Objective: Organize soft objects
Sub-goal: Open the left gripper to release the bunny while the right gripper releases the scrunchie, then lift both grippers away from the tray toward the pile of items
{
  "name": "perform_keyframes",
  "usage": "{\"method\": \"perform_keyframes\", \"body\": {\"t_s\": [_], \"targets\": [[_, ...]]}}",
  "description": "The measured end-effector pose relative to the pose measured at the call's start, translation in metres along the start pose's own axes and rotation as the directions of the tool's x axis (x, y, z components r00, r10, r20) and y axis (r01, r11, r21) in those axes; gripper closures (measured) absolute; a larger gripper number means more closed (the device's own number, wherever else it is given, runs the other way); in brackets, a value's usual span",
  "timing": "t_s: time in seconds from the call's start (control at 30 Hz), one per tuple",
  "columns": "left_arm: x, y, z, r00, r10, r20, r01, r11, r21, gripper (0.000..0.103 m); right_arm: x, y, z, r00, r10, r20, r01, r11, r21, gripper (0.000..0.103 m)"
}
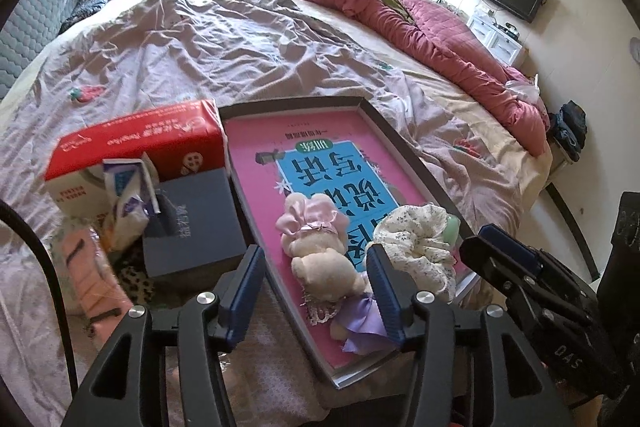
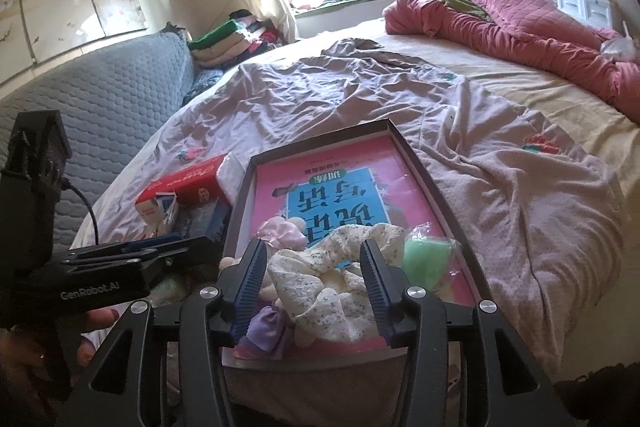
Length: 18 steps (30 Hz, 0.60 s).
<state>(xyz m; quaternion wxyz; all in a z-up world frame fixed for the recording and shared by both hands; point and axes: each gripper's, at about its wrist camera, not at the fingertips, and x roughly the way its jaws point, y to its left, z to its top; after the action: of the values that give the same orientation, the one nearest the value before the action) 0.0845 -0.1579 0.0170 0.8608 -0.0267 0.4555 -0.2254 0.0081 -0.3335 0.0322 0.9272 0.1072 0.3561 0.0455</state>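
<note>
A dark-rimmed tray (image 1: pixel 292 103) (image 2: pixel 320 135) lies on the bed with a pink and blue book (image 1: pixel 320 163) inside it. A beige plush toy (image 1: pixel 312 239) with a pink frill and a purple bow (image 1: pixel 364 315) lies on the book, between the fingers of my left gripper (image 1: pixel 316 259). The pads stand apart from it, so this gripper is open. Beside the toy sits a floral scrunchie (image 1: pixel 416 239) (image 2: pixel 320 275), framed loosely by my open right gripper (image 2: pixel 312 251). A green soft item (image 2: pixel 426 255) in clear wrap rests to the right of the scrunchie.
Left of the tray stand a red tissue pack (image 1: pixel 140 139), a grey-blue box (image 1: pixel 192 223) and a pink wrapped item (image 1: pixel 88 267). A rumpled mauve cover (image 1: pixel 200 39) spreads over the bed; a red quilt (image 1: pixel 440 27) is heaped at the far right. A padded grey headboard (image 2: pixel 100 99) borders the left.
</note>
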Motion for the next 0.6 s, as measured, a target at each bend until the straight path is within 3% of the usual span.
{"method": "perform_keyframes", "body": {"t_s": [0.6], "targets": [[-0.041,0.011,-0.005,0.993,0.101,0.056,-0.101,0.995,-0.006,0.043,-0.013,0.012,0.005,0.999,-0.04,0.033,0.041,0.999,-0.01,0.036]]}}
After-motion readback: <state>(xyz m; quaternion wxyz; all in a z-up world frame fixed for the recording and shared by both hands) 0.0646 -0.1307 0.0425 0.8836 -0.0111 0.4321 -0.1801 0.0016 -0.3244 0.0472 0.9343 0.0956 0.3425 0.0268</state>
